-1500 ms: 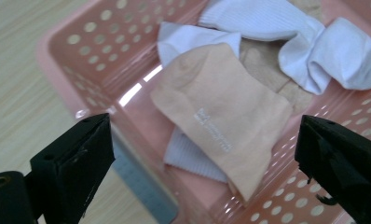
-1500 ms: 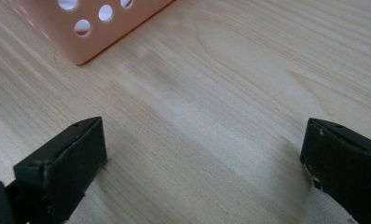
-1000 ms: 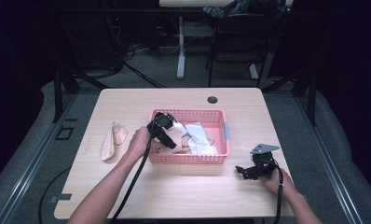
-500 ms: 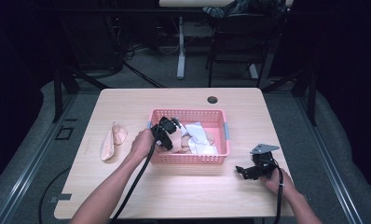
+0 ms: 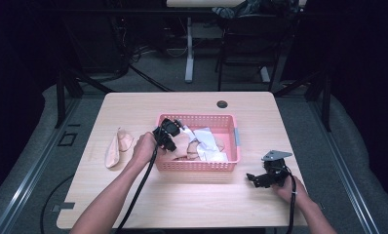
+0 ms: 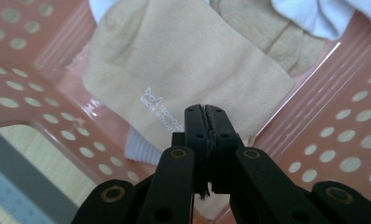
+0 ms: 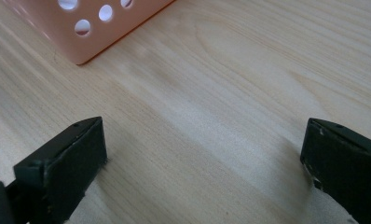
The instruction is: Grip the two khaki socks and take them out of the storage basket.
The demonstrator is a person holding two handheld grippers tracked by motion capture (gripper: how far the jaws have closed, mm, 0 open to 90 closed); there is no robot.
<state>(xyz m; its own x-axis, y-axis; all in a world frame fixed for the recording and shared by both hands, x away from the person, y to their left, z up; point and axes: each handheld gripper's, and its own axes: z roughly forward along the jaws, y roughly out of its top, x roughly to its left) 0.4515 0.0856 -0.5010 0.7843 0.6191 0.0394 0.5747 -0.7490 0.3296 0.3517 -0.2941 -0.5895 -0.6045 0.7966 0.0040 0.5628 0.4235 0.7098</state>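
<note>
Inside basket point(image 6: 346, 154), left fingers point(image 6: 207, 122) apparently pinch beige sock point(image 6: 183, 74).

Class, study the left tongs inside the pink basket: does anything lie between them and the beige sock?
Nothing visible does. The left tongs are shut on the beige sock in the pink basket.

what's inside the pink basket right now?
The pink basket holds a beige sock with white print, pinched at its edge by the left gripper. More beige fabric and white cloths lie beside it. A ribbed white piece peeks from beneath; the rest is covered.
</note>
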